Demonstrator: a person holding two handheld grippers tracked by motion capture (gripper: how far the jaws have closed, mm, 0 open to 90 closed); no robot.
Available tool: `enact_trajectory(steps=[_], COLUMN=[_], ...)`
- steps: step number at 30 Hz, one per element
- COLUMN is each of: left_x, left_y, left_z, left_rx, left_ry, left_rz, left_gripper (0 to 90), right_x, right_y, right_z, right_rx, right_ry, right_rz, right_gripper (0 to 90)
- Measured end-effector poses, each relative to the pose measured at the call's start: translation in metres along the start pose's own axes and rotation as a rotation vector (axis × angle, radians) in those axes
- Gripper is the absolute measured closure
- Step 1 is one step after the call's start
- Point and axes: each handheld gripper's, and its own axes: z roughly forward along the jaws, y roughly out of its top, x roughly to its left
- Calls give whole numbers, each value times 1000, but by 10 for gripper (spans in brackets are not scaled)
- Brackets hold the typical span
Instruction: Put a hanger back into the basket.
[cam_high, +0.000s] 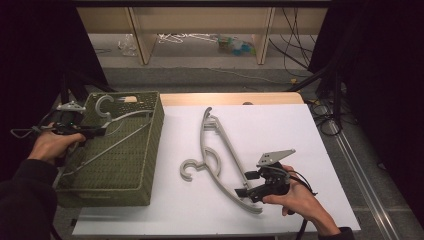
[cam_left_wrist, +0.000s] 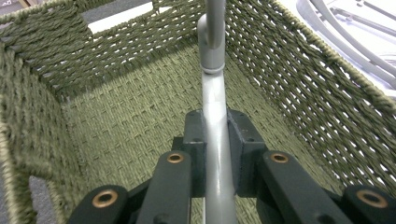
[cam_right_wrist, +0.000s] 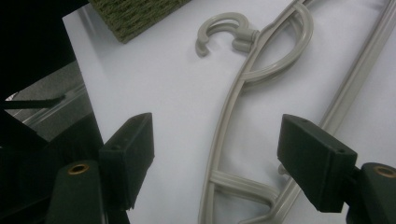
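Note:
A grey plastic hanger (cam_high: 122, 117) lies tilted inside the green woven basket (cam_high: 156, 142), its hook near the basket's far wall. My left gripper (cam_high: 99, 131) reaches over the basket's left rim and is shut on that hanger's bar (cam_left_wrist: 215, 102), which runs up between the jaws of the left gripper (cam_left_wrist: 215, 133). A second, beige hanger (cam_high: 220, 150) lies flat on the white table (cam_high: 280, 130). My right gripper (cam_high: 245, 183) hovers open at its lower end. In the right gripper view that hanger's arm (cam_right_wrist: 233, 107) passes between the spread jaws of the right gripper (cam_right_wrist: 215, 149).
The basket's woven walls (cam_left_wrist: 299, 79) close in around the held hanger. A corner of the basket (cam_right_wrist: 135, 14) sits near the beige hanger's hook. Dark floor and cables (cam_high: 330, 120) lie to the table's right; wooden shelving (cam_high: 200, 25) stands behind it.

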Motion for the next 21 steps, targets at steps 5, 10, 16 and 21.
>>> enact_trajectory(steps=[5,10,16,21], left_x=[3,6,15,20], left_y=[-3,-15,-24,-32], left_z=[8,21,16,17], left_rx=[-7,64,67,81], left_ry=[-1,17,71,113], left_rz=[-30,-80,-114,-140], left_gripper=[784,779,776,773], right_x=[1,1,2,2], right_y=[0,-1,0,0], right_z=[0,0,1,2], right_rx=[-1,7,12,9], right_ry=[-2,3,5,4], right_rz=[0,-1,-5,-4], right_gripper=[283,283,284,284])
